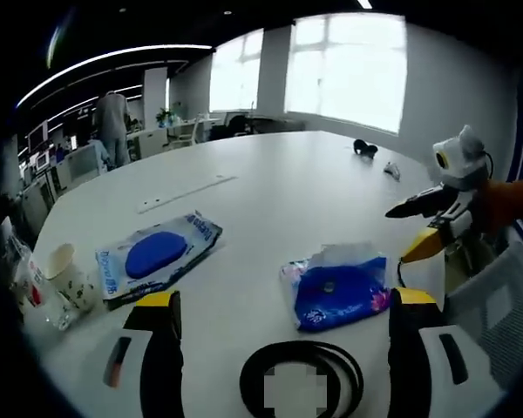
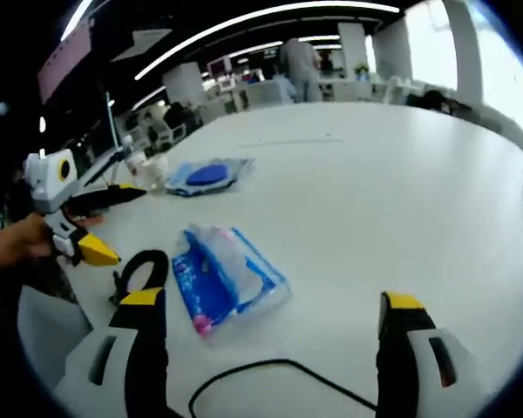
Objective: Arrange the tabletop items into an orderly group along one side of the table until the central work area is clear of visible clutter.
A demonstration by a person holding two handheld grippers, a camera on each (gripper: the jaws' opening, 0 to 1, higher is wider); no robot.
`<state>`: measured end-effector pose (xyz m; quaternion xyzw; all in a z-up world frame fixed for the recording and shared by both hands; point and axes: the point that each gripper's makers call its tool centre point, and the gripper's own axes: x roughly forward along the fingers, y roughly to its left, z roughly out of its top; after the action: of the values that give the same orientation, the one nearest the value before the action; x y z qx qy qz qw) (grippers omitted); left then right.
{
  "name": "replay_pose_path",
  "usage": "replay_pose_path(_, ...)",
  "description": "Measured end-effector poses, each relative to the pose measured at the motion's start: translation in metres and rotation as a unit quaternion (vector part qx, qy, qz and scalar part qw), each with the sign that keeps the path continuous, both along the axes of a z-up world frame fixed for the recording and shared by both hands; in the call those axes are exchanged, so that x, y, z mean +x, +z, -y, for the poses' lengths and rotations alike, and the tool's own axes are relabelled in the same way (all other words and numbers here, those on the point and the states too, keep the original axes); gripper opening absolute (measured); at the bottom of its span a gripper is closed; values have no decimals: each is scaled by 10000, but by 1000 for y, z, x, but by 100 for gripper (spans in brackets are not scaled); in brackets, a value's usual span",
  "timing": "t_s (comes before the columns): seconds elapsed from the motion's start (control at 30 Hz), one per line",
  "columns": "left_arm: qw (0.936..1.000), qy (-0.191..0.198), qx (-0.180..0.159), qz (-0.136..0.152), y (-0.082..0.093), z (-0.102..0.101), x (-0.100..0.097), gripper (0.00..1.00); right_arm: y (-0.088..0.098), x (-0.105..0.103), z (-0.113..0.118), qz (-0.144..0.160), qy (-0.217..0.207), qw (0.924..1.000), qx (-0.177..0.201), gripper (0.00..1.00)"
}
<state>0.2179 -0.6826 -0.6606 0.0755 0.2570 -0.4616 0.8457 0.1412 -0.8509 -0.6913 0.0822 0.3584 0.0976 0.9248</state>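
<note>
Tissue pack [image 1: 336, 294], blue and torn open at the top, lies just ahead of my left gripper [image 1: 283, 326], whose jaws stand wide apart and empty. It looks light, soft and crinkly; I'd pinch across its flat middle. My right gripper [image 2: 270, 335] is spread too, near the pack.

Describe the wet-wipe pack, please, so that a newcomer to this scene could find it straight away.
Start at the big white table and go to its cluttered end, near the paper cup. The wet-wipe pack lies flat beside that cup. Unlike the torn-open blue tissue pack nearby, it is sealed, with a dark blue oval lid on top.
</note>
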Motion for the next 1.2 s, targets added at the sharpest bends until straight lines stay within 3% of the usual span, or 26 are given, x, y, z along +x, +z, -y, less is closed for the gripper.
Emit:
replay_pose_path(0.17, 9999, -97, 91, 1, -2, 7, -4, 99, 1, -12, 2, 43, -158, 9999, 16, 98)
replay_pose_path(0.27, 9999, -57, 19, -104, -2, 12, -5, 99, 3, -15, 1, 90, -457, 9984, 330, 97)
replay_pose_path(0.43, 9997, -169, 182, -43, -4, 19, -7, 99, 0, -20, -5, 79, -418, 9988, 251, 95)
replay_pose_path(0.8, 9980, -340, 472, -255, -29, 27, -10, 99, 1, -15, -17, 238, -716, 9956, 551, 91)
replay_pose_path(0.97, 9974, -436, 513, -267, -32, 34, -10, 99, 0, -13, -22, 258, -658, 9963, 482, 90)
replay_pose_path(1.2, 9969, -486, 560, -266, -34, 39, -9, 99, -1, -14, -14, 264, -898, 9939, 580, 86)
